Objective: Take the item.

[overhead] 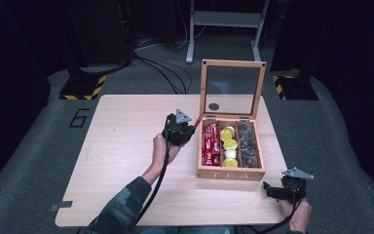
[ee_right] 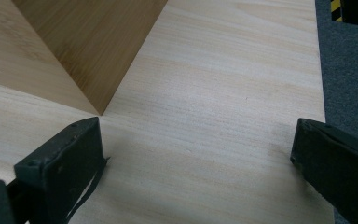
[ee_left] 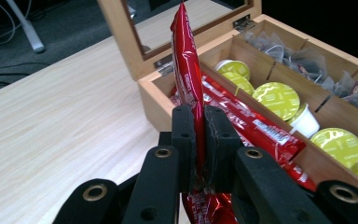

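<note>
Now left gripper point(ee_left: 199, 140) pinches red stick point(ee_left: 187, 70) upright, just left of box point(overhead: 231, 173); right gripper point(ee_right: 196, 158) wide, near-right corner.

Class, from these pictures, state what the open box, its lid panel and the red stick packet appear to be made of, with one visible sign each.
Open wooden tea box: likely varnished wood, visible grain. Clear lid panel: glass or clear plastic, see-through. Red stick packet in the left tool: glossy foil or plastic film, creased and shiny.
</note>
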Available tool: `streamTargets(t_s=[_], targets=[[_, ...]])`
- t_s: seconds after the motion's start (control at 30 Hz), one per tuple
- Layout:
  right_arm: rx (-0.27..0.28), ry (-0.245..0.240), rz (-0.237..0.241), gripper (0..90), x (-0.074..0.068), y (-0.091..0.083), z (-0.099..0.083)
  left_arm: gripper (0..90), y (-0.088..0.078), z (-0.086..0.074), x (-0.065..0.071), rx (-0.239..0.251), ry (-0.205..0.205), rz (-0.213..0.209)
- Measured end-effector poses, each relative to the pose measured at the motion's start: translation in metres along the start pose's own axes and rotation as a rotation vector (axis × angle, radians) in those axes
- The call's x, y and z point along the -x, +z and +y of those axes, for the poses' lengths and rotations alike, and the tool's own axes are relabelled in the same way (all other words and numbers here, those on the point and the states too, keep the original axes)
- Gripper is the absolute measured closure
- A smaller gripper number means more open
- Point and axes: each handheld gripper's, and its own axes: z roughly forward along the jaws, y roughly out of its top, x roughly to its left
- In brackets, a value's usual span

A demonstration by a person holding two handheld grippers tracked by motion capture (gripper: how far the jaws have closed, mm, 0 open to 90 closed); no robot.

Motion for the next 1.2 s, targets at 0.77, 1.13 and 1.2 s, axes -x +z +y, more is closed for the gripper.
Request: streamTargets(t_s=[0.77,1.13,1.2], targets=[[0.000,0.000,0.000,1.8,0.000,0.000,0.000,83.2,-0.019,-0.012,-0.053,0.008,-0.042,0.101],[0.001,0.000,0.000,2.0,0.000,0.000,0.000,83.2,-0.023,-0.023,-0.079,0.014,-0.080,0.164],[0.000,0.001,0.000,2.0,0.000,0.000,0.000,83.2,-0.024,-0.025,-0.083,0.007,-0.082,0.176]])
